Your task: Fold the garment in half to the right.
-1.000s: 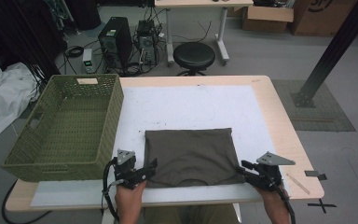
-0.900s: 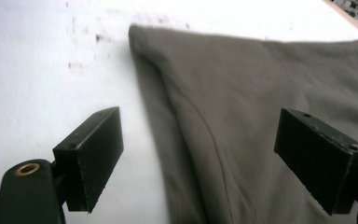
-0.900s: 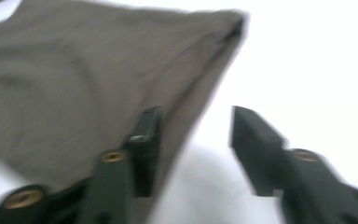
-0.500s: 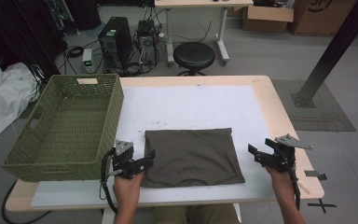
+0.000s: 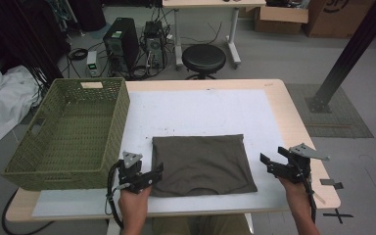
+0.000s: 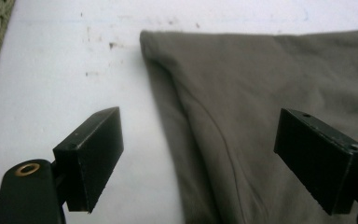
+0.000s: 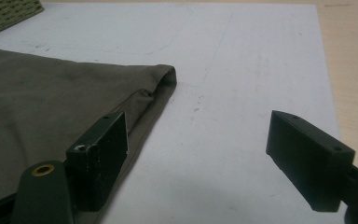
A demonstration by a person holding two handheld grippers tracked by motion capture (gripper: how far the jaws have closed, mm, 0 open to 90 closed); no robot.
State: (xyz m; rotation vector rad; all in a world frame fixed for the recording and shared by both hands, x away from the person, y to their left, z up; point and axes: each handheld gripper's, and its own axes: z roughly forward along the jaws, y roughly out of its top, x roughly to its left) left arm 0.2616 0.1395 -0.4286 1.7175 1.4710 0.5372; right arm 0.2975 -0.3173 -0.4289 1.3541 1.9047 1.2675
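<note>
While the folded olive-brown cloth (image 5: 203,164) lies flat on the white mat (image 5: 200,115) near the tabletop's front edge, midway between its two front corners, both grippers stand off it with nothing between their jaws. The left gripper (image 5: 149,177) sits at the cloth's front left corner, jaws spread, one over the mat and one above the fabric. The right gripper (image 5: 272,165) is just off the cloth's right edge, toward the tabletop's front right corner; its jaws have just been opening and are now wide apart. I judge a fold has been finished and released. Next would come fresh pinches on the edges, for another fold or a lift toward the green wicker basket (image 5: 68,134) at the tabletop's left edge. No readable writing shows; the basket's pale tag is too small to read.
</note>
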